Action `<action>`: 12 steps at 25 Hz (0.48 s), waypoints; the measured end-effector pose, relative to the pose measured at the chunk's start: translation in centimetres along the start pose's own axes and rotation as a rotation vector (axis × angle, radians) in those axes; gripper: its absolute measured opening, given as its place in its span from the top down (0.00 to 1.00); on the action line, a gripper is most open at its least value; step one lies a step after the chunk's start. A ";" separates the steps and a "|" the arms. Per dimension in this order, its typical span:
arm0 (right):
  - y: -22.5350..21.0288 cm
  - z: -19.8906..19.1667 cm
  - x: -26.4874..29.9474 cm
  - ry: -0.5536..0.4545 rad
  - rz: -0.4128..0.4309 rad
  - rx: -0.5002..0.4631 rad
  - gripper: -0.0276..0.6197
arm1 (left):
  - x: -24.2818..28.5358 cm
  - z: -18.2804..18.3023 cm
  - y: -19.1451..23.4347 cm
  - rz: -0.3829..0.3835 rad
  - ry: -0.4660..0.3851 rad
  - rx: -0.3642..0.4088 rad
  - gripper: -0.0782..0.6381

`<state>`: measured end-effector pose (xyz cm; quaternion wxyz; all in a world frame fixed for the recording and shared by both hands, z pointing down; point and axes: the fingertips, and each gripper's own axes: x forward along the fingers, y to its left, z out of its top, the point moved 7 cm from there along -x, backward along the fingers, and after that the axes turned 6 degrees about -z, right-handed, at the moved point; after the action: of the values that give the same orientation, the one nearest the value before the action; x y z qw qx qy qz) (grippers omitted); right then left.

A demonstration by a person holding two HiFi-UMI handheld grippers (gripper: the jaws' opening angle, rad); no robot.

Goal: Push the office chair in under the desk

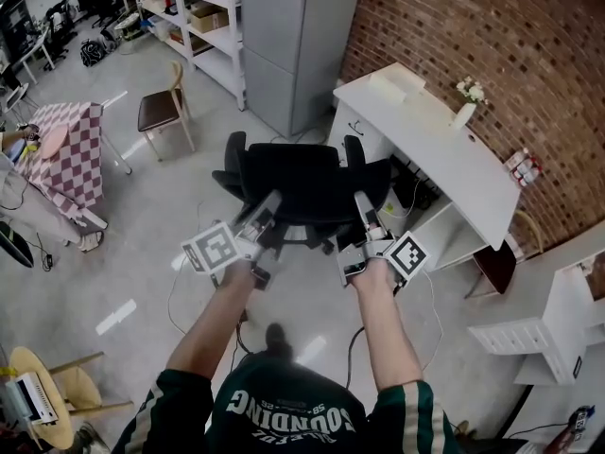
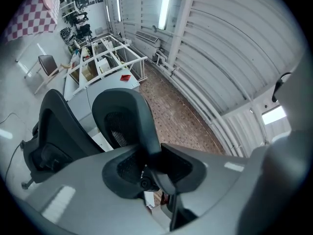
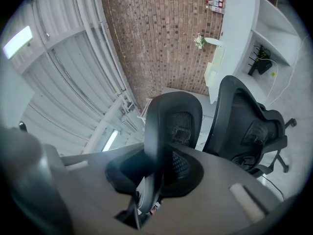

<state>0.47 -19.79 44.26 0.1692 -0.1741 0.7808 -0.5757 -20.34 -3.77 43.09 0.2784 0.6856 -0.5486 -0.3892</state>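
A black office chair [image 1: 302, 180] stands on the grey floor, its back toward me, just left of the white desk [image 1: 430, 145] by the brick wall. My left gripper [image 1: 271, 203] is shut on the left edge of the chair's headrest [image 2: 124, 116], whose rim sits pinched between the dark pads [image 2: 122, 168]. My right gripper [image 1: 360, 202] is shut on the headrest's right edge [image 3: 173, 119]. In both gripper views the chair's backrest [image 3: 247, 124] and armrests show beside the headrest. The chair's seat and base are hidden below the back in the head view.
A grey cabinet [image 1: 295, 36] stands behind the chair. A wooden chair with a brown seat [image 1: 163, 110] and a checkered table [image 1: 68, 151] are to the left. A white shelf unit [image 1: 539, 334] is at the right. Cables lie on the floor under my arms.
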 end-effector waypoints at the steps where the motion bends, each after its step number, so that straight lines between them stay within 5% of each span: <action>1: 0.1 -0.1 -0.1 0.003 0.002 -0.001 0.90 | -0.1 0.0 -0.1 0.000 -0.001 -0.004 0.75; 12: 0.3 -1.1 -2.5 -0.007 -0.035 0.004 0.90 | -1.9 -1.4 -1.1 0.010 -0.003 -0.033 0.76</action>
<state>2.12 -17.66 44.46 0.1622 -0.1895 0.7759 -0.5794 -18.82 -1.70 43.41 0.2908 0.6776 -0.5460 -0.3977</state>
